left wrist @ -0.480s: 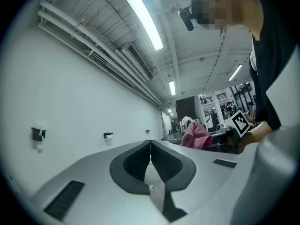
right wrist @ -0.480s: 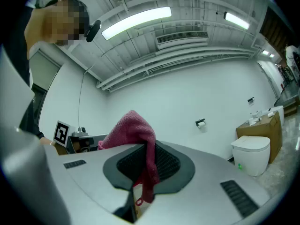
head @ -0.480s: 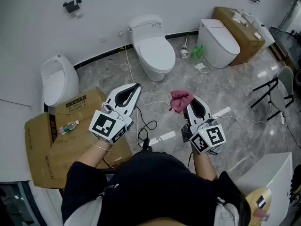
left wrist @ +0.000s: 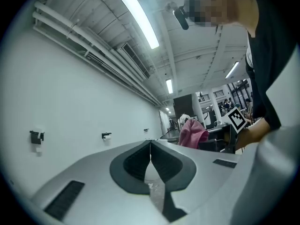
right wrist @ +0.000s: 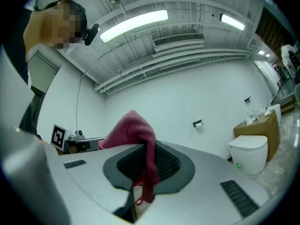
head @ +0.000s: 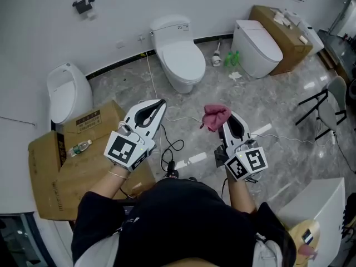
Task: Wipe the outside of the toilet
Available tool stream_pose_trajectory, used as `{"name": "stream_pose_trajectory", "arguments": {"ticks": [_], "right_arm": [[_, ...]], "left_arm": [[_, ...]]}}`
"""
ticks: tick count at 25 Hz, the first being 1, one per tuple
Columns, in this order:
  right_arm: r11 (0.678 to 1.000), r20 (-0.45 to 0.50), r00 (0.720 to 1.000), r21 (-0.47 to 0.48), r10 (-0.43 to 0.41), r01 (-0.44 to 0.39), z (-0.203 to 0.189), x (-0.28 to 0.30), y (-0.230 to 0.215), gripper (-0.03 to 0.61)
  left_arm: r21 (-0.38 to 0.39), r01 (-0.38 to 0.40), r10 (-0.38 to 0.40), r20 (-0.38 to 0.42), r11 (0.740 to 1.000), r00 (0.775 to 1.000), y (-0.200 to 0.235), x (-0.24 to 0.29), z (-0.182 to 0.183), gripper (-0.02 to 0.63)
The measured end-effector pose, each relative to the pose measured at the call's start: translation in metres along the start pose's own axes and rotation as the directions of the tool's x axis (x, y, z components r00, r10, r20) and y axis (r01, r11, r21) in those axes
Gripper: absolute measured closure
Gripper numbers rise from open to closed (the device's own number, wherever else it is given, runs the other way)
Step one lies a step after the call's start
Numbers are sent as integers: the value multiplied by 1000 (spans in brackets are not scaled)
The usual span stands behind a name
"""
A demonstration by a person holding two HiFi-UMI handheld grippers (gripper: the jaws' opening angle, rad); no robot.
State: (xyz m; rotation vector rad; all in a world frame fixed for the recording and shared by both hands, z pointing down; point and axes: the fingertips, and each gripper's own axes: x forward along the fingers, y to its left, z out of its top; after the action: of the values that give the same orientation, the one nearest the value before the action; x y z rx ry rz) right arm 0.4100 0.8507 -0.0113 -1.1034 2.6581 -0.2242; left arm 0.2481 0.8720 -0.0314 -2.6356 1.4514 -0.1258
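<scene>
Head view: the toilet (head: 179, 52) stands against the wall, its bowl pointing out toward the person. A bottle (head: 79, 147) lies on the cardboard box (head: 92, 171).

Left gripper view: the left gripper (left wrist: 150, 143) has its jaws pressed together, empty.

Right gripper view: the right gripper (right wrist: 145, 146) pinches a pink cloth (right wrist: 129, 128).

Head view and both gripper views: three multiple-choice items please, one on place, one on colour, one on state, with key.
1. Where does the plastic bottle lie?
A. on the cardboard box
B. on a toilet lid
C. on the black chair

2. What colour is the cloth?
A. blue
B. pink
C. white

3. How do the left tongs stand?
A. wide open
B. shut on the cloth
C. shut, nothing between them

Key:
1 A: the head view shows the bottle lying on the brown carton.
2 B: it is pink in every view.
3 C: the left gripper view shows the jaws meeting with nothing between them; the cloth hangs from the right tongs.
</scene>
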Motion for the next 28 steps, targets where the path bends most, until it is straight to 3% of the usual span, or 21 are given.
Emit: {"name": "stream_pose_trajectory", "arguments": {"ticks": [18, 28], "right_arm": [[1000, 24, 1000, 21, -19, 19, 11, -53, -61, 522], [1000, 26, 1000, 4, -13, 13, 15, -19, -97, 522]], "left_arm": [[-5, 33, -33, -2, 999, 999, -56, 46, 1, 603], [-10, 48, -48, 36, 999, 998, -32, 97, -3, 603]]}}
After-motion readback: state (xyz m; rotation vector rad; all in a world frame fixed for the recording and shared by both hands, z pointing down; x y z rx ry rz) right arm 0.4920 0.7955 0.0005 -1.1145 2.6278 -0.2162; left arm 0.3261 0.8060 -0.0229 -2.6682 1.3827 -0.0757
